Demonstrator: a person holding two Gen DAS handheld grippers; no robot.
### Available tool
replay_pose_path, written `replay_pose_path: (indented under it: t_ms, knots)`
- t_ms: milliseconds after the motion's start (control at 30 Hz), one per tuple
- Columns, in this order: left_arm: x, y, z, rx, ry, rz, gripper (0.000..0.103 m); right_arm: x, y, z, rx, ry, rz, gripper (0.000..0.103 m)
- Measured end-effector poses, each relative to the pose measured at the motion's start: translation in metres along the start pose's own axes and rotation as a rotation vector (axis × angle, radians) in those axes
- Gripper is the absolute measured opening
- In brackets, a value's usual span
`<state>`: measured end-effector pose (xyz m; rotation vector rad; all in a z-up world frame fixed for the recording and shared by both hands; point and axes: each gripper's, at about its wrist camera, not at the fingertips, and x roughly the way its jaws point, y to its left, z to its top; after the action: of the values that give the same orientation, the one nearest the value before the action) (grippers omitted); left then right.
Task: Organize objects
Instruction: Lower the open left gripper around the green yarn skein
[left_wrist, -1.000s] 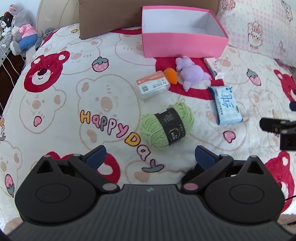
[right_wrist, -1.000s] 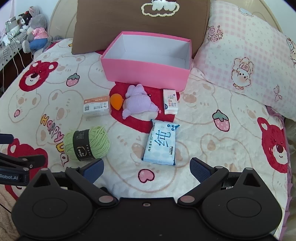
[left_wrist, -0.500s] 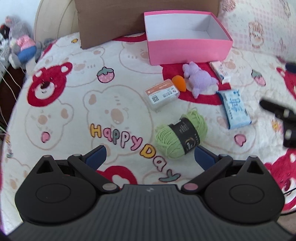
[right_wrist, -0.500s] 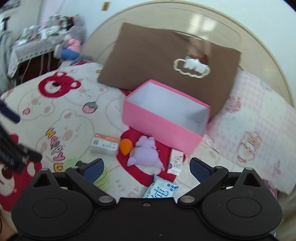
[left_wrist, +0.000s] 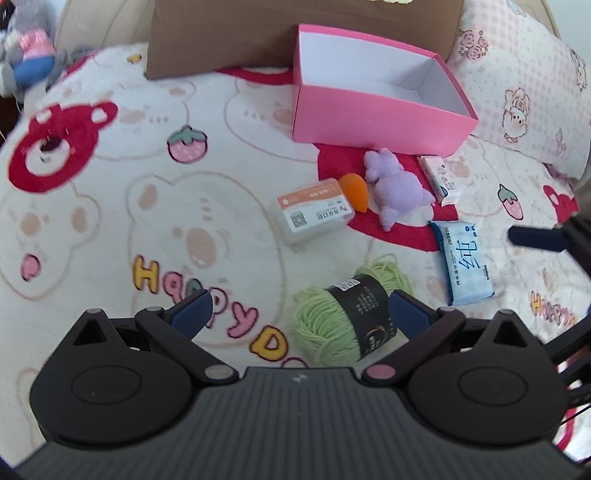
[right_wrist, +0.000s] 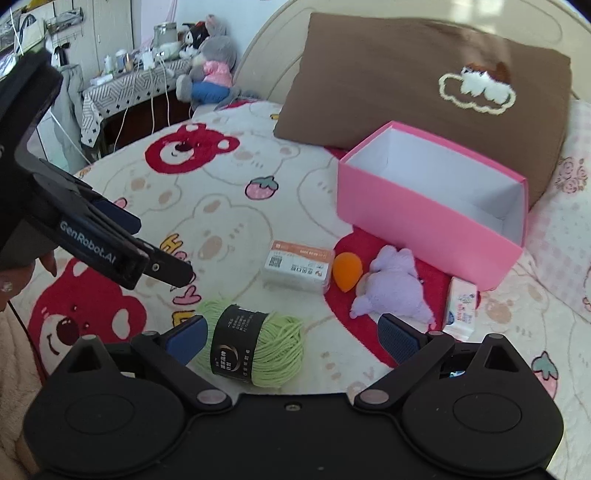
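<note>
We saw the left gripper (left_wrist: 299, 308) low in the left wrist view, its blue-padded fingers spread wide and holding nothing. The green yarn ball (left_wrist: 349, 323) lay on the bear-print blanket (left_wrist: 110, 229) just inside its right finger; we could not tell whether they touched. The right gripper (right_wrist: 291, 334) was likewise spread and empty, with the same yarn beside its left finger in the lower middle of the right wrist view.

The pink box (left_wrist: 376, 110) stood open in the upper middle of the left wrist frame, against a brown pillow (right_wrist: 424, 85). Below the box lay a purple plush toy (left_wrist: 397, 186), touching an orange sponge (left_wrist: 355, 192) on its left, and next to that a clear card case (left_wrist: 314, 214). A small tissue pack (left_wrist: 441, 179) lay right of the plush, and a blue wipes pack (left_wrist: 465, 260) sat lower right.
</note>
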<state>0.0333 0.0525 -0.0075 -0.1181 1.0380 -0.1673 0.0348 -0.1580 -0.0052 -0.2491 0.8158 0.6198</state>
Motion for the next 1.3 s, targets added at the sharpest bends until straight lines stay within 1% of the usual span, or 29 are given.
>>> replay_pose_path:
  t_ms: [100, 233, 333, 433, 500, 600, 700, 800, 933, 1067, 1167, 1233, 1267, 1300]
  knots:
    - [0.012, 0.003, -0.001, -0.030, 0.036, -0.020, 0.103, 0.011, -0.004, -0.002, 0.033, 0.041, 0.051, 0.099]
    - [0.025, 0.007, -0.005, -0.069, 0.067, -0.093, 0.103, 0.020, 0.003, -0.006, -0.020, 0.079, 0.073, 0.100]
    - [0.034, 0.005, -0.010, -0.077, 0.087, -0.099, 0.102, 0.024, 0.008, -0.010, -0.042, 0.085, 0.090, 0.100]
    - [0.040, 0.004, -0.014, -0.081, 0.089, -0.135, 0.101, 0.032, 0.012, -0.016, -0.043, 0.090, 0.106, 0.100]
    - [0.041, 0.004, -0.016, -0.091, 0.077, -0.164, 0.101, 0.038, 0.013, -0.016, -0.072, 0.093, 0.143, 0.100]
    - [0.043, 0.003, -0.019, -0.094, 0.054, -0.176, 0.101, 0.042, 0.014, -0.009, -0.107, 0.109, 0.141, 0.099]
    - [0.049, 0.002, -0.022, -0.102, 0.061, -0.178, 0.100, 0.046, 0.011, -0.008, -0.082, 0.102, 0.150, 0.099]
    - [0.054, 0.001, -0.024, -0.090, 0.063, -0.171, 0.100, 0.059, 0.010, -0.014, -0.049, 0.118, 0.153, 0.099]
    - [0.057, 0.002, -0.027, -0.072, 0.036, -0.177, 0.097, 0.073, 0.014, -0.021, -0.043, 0.136, 0.136, 0.098]
    - [0.061, 0.005, -0.032, -0.083, 0.016, -0.186, 0.096, 0.083, 0.019, -0.025, -0.062, 0.146, 0.124, 0.098]
    - [0.062, 0.006, -0.034, -0.082, -0.014, -0.193, 0.092, 0.086, 0.020, -0.026, -0.108, 0.151, 0.101, 0.098]
    - [0.066, 0.010, -0.036, -0.114, -0.007, -0.227, 0.087, 0.088, 0.017, -0.027, -0.083, 0.144, 0.085, 0.098]
    - [0.068, 0.012, -0.037, -0.131, 0.004, -0.247, 0.086, 0.090, 0.016, -0.029, -0.059, 0.142, 0.077, 0.098]
    - [0.070, 0.013, -0.038, -0.143, 0.013, -0.251, 0.085, 0.092, 0.015, -0.031, -0.033, 0.138, 0.078, 0.098]
